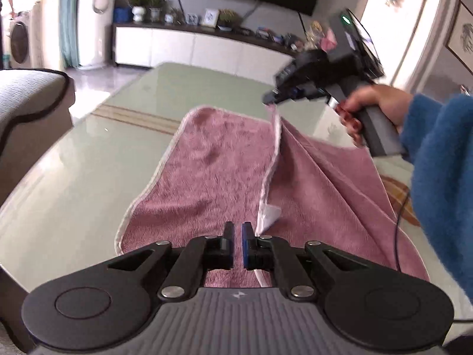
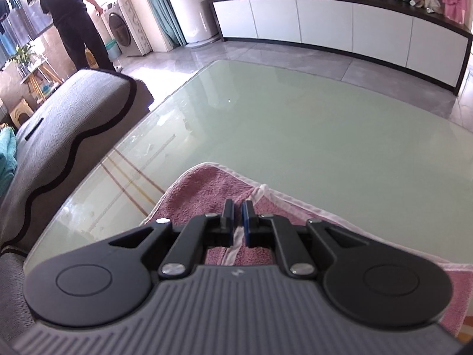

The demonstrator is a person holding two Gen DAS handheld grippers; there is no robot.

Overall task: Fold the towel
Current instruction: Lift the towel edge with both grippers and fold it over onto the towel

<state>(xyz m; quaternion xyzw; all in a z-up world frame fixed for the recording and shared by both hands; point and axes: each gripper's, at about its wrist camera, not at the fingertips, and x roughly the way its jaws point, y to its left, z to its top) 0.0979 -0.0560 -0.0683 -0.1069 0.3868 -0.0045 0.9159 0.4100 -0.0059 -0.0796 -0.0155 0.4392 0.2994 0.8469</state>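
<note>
Indoors, pink towel (image 1: 218, 159) on glass table (image 2: 310, 124); right claw (image 2: 238, 207) clamps towel hem, left claw (image 1: 238, 230) slightly apart.

Left wrist view: close above near edge of pale green glass tabletop (image 1: 88, 153), angled down, facing far edge and white low cabinet (image 1: 192, 50). Right wrist view: close, lower, same heading. Shared: pink terry towel (image 2: 201, 189), tabletop (image 2: 295, 124), cabinet (image 2: 325, 23).

The towel (image 1: 212, 162) is fluffy pink terry cloth with a pale stitched hem. The table (image 2: 325, 124) top is smooth, glossy, pale green glass. The sofa (image 2: 68, 130) upholstery is matt, ribbed grey fabric.
</note>
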